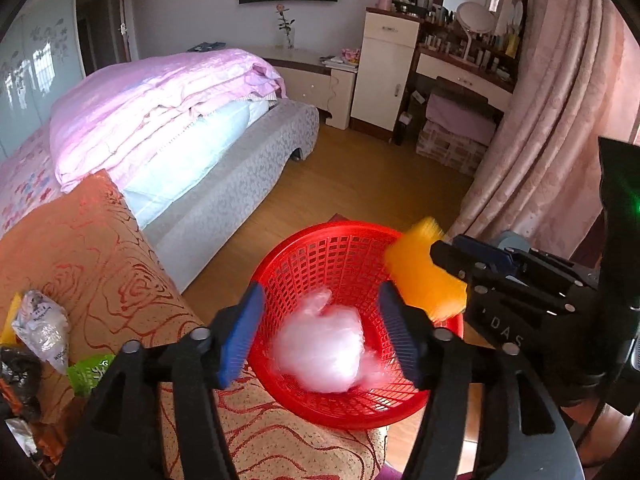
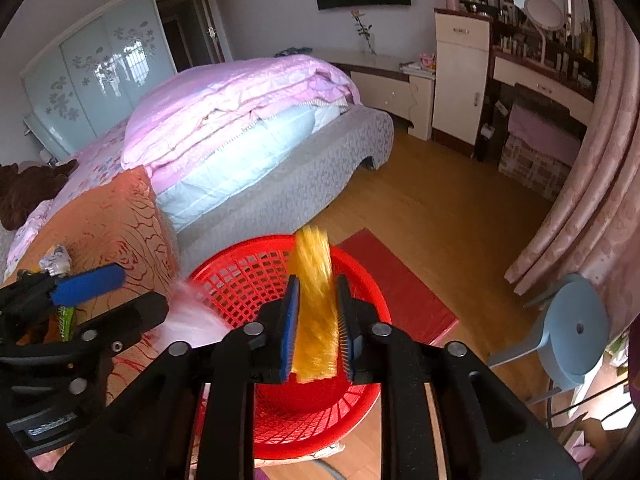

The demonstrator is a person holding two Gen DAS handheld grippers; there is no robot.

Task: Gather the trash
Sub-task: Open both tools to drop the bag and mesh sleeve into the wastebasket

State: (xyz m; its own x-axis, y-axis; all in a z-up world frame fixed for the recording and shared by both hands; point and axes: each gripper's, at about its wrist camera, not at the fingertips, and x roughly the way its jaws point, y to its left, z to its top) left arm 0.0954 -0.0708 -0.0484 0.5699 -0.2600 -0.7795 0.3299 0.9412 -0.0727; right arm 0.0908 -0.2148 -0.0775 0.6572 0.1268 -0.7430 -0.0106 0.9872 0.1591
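A red mesh basket (image 1: pixel 280 256) (image 2: pixel 372 292) sits below both grippers. My left gripper (image 1: pixel 321 300) is open above it, and a blurred pale pink plastic bag (image 1: pixel 324 344) lies inside the basket between and below the blue pads, touching neither. My right gripper (image 2: pixel 318 284) (image 1: pixel 440 256) stands narrowly open over the basket's right rim. A blurred yellow wrapper (image 2: pixel 314 312) (image 1: pixel 424 280) hangs loose between its pads. A silvery wrapper (image 1: pixel 40 324), a green one (image 1: pixel 88 372) and a dark one (image 1: pixel 20 368) lie on the orange patterned cushion (image 1: pixel 100 248) at left.
A bed with pink quilts (image 1: pixel 160 112) fills the left and middle. Wood floor (image 1: pixel 360 176) runs beyond the basket, with a red mat (image 2: pixel 392 288) on it. A blue stool (image 2: pixel 576 332) and pink curtain (image 1: pixel 560 120) stand right; a cluttered dressing table (image 1: pixel 460 72) behind.
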